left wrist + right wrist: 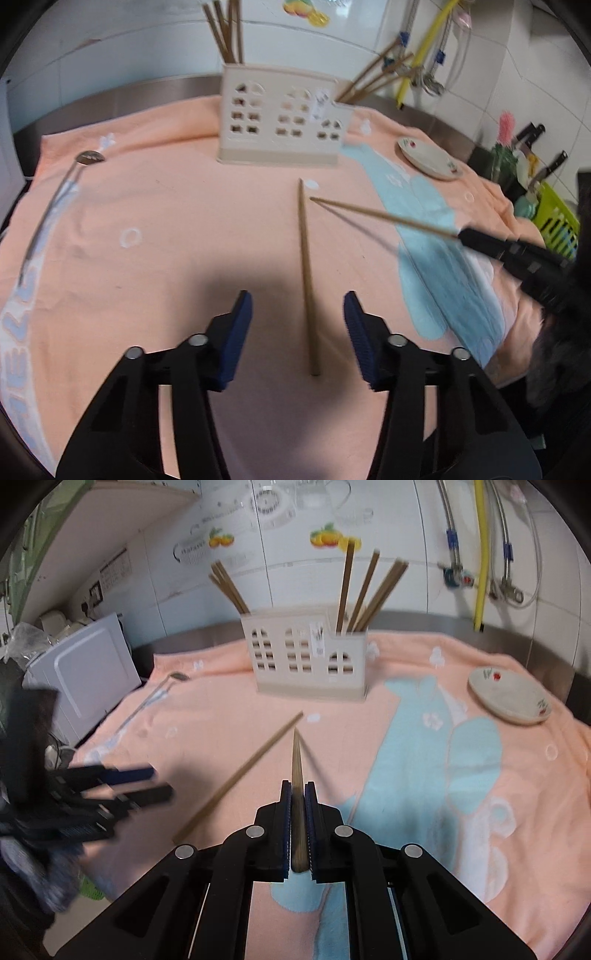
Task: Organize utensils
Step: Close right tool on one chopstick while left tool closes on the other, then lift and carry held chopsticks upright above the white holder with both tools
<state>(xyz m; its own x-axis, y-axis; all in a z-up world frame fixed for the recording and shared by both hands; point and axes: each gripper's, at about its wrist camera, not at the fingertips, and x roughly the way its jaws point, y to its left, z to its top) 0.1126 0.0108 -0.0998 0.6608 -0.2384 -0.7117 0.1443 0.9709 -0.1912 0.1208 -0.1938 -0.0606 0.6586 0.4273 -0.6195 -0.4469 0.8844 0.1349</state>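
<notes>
Left tool [298, 332] half-open astride loose chopstick [306, 266], ungripped; right tool [298, 827] clamps second chopstick [296, 775] near holder [306, 657]; off-centre closing risks rolling it away.

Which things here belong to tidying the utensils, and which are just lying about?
Job:
chopstick on the towel
held chopstick in right gripper
left gripper, open
spoon
holder

Lying about:
plate
knives
towel

A small plate [508, 698] sits on a pink towel [229, 701]. A yellow pipe [479, 554] runs down the white wall [406, 535].
</notes>
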